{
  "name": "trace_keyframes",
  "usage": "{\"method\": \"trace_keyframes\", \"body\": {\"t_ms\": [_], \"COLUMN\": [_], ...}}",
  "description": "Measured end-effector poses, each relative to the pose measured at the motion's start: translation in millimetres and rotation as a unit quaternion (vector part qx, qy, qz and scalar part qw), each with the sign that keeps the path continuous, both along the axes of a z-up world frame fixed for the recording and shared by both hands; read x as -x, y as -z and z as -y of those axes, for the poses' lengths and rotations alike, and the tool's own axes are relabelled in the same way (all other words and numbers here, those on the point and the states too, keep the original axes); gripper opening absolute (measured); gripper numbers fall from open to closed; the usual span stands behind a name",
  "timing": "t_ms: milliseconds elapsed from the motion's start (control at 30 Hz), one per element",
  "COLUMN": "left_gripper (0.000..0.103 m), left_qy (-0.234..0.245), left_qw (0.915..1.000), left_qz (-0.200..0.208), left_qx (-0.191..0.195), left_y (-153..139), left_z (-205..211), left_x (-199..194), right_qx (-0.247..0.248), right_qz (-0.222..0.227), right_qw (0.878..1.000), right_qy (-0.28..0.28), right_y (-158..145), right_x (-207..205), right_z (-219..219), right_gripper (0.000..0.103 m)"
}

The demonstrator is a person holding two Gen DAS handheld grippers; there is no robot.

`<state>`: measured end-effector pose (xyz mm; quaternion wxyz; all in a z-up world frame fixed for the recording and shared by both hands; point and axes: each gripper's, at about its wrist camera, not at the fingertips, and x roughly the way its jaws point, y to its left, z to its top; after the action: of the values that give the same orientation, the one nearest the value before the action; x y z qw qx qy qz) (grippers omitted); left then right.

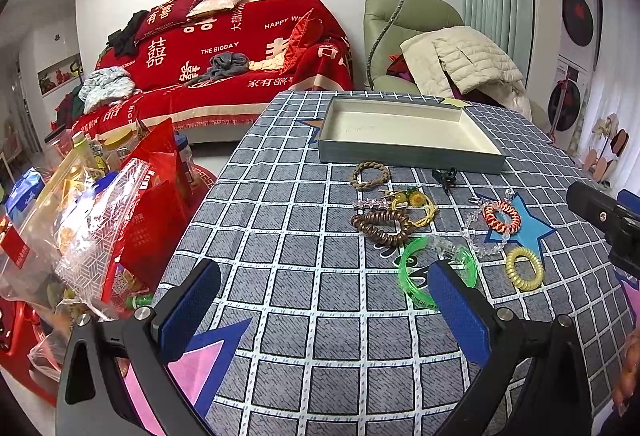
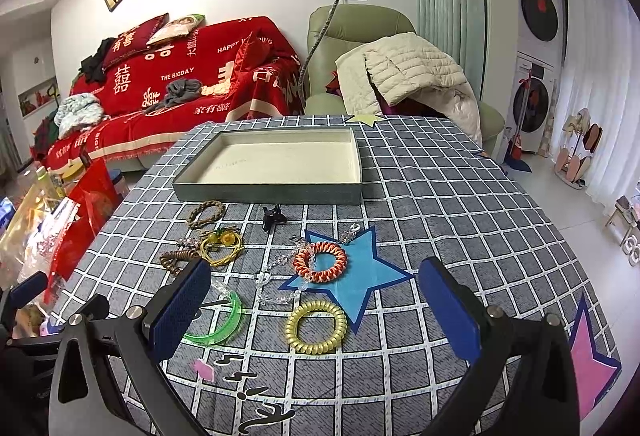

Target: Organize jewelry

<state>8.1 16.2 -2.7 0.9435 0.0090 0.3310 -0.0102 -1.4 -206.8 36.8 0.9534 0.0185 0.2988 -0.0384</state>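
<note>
An empty grey box [image 1: 408, 152] [image 2: 268, 192] with a cream inside stands at the back of the table. In front of it lie a braided ring [image 1: 370, 175] [image 2: 205, 213], a black claw clip [image 1: 445, 176] [image 2: 273, 217], a brown coil tie [image 1: 382, 227], a yellow flower tie [image 2: 221, 246], an orange coil tie [image 1: 501, 217] [image 2: 320, 262], a clear bead bracelet [image 2: 276, 276], a green bangle [image 1: 436, 272] [image 2: 220, 328] and a yellow coil tie [image 1: 524, 268] [image 2: 316, 327]. My left gripper [image 1: 324, 312] is open above the cloth, left of the bangle. My right gripper [image 2: 316, 316] is open around the yellow coil tie.
The table wears a grey checked cloth [image 1: 304, 276] [image 2: 440, 220] with star patches. Bags of snacks [image 1: 80, 220] crowd the floor at the table's left. A red sofa [image 1: 224, 64] and a green armchair with a white jacket [image 2: 400, 72] stand behind.
</note>
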Motion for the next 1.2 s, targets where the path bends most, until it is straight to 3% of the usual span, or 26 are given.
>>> {"method": "trace_keyframes", "body": {"t_ms": [1200], "left_gripper": [0.103], "left_qy": [0.003], "left_qw": [1.0], "left_qz": [-0.004], "left_qx": [-0.003], "left_y": [5.6], "left_z": [1.2], "left_x": [0.2], "right_qx": [-0.008], "right_qz": [-0.004], "right_qw": [1.0], "right_qy": [0.0], "right_y": [0.0], "right_x": [0.7], "right_z": [-1.0], "right_gripper": [0.103]}}
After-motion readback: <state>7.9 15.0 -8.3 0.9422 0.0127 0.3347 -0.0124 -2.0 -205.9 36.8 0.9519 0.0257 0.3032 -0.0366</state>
